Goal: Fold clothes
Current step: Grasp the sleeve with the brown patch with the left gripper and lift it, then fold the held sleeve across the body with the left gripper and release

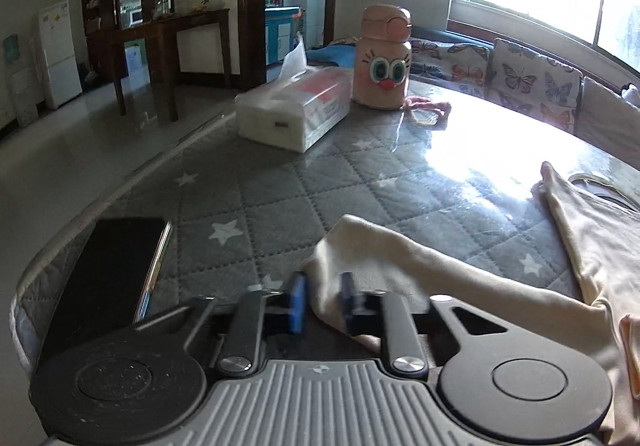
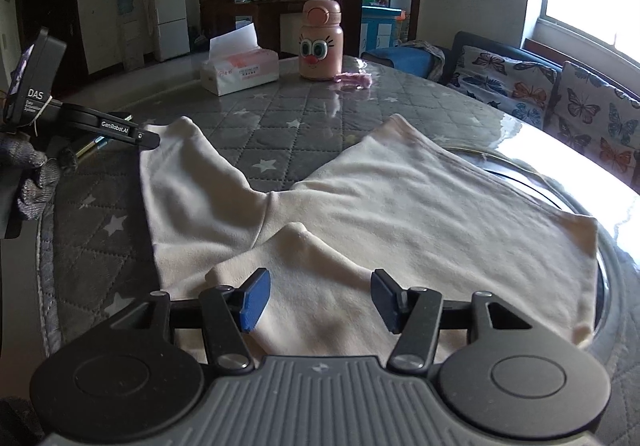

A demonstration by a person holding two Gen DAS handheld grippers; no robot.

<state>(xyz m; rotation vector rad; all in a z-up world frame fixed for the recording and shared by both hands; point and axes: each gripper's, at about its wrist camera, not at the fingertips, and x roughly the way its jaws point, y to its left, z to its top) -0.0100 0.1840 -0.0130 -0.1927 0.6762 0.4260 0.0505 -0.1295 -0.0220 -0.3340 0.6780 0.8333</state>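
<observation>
The left gripper point(image 1: 323, 302) is pinching the cuff end of a sleeve of the cream shirt point(image 1: 400, 266), its blue pads point(image 1: 298, 300) closing in on the cloth at 6 o'clock in the left wrist view; the picture is blurred there, so full contact is hard to judge. A black phone point(image 1: 116, 270) is lying at 8 o'clock, just beside that gripper.

In the right wrist view, the right gripper point(image 2: 318, 300) is hanging released, jaws spread wide over a folded sleeve at 6 o'clock. The cream shirt point(image 2: 420, 206) is lying spread on the quilted grey table cover point(image 2: 280, 134), filling the centre and stretching toward 3 o'clock. The left gripper point(image 2: 150, 138) is reaching in at 9 o'clock, at the tip of the other sleeve.

Farther off, toward 12 o'clock, a tissue pack point(image 2: 240, 70) and a pink cartoon-faced bottle point(image 2: 321, 42) are standing near each other.
</observation>
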